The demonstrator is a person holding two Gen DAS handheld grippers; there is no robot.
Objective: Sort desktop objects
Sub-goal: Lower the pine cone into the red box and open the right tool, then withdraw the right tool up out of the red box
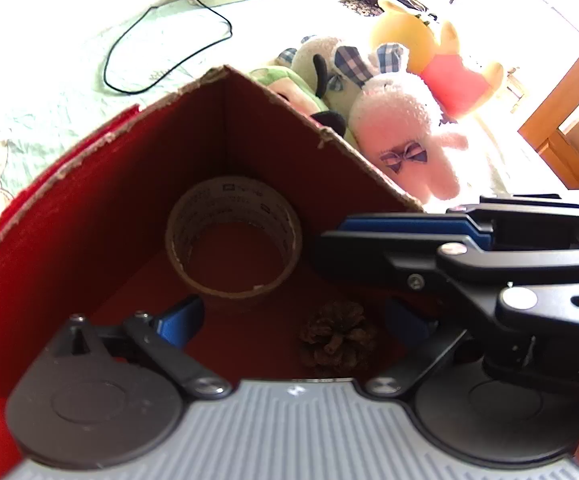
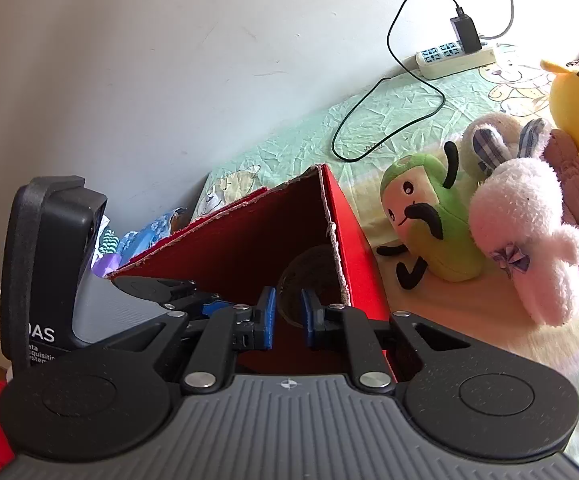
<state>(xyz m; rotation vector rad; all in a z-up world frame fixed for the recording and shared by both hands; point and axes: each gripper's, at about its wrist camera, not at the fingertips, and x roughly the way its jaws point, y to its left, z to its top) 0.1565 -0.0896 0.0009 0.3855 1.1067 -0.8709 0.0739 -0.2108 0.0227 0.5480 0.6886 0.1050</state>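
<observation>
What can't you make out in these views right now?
- Box floor, near part: left view, hidden by the left gripper body.
- Tape roll: right view, mostly behind the box wall.
- Pine cone: absent from right view, hidden by the right gripper.
- Print inside the tape: too small.

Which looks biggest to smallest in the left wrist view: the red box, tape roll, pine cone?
1. red cardboard box, by far the largest; it holds both others.
2. tape roll, lying flat in the far corner.
3. pine cone, nearer the camera yet smaller-looking, so the order seems safe.
</observation>
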